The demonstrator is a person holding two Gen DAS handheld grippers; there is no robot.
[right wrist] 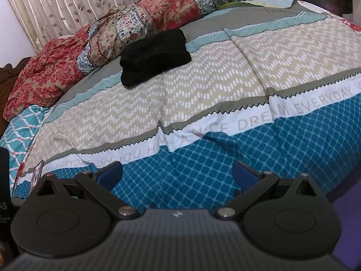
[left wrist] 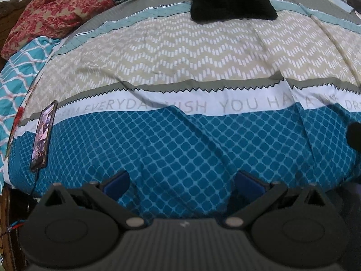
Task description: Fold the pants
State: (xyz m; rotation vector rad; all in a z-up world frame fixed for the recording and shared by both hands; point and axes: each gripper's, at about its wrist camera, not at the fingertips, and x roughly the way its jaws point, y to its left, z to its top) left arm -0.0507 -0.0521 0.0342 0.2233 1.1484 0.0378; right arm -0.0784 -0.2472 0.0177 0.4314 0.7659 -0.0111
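nearest, the left gripper and the right gripper each hang over the blue lattice edge of the bedspread, jaws spread wide, holding nothing. a phone lies at the left edge. on the white band the print reads "wish you have a nice dream everyday". far up the bed, well apart from both, the black pants sit in a compact folded bundle near the patterned quilts. they look soft, light and limp, likely to sag; best pinched at 2 corners of an outer edge.
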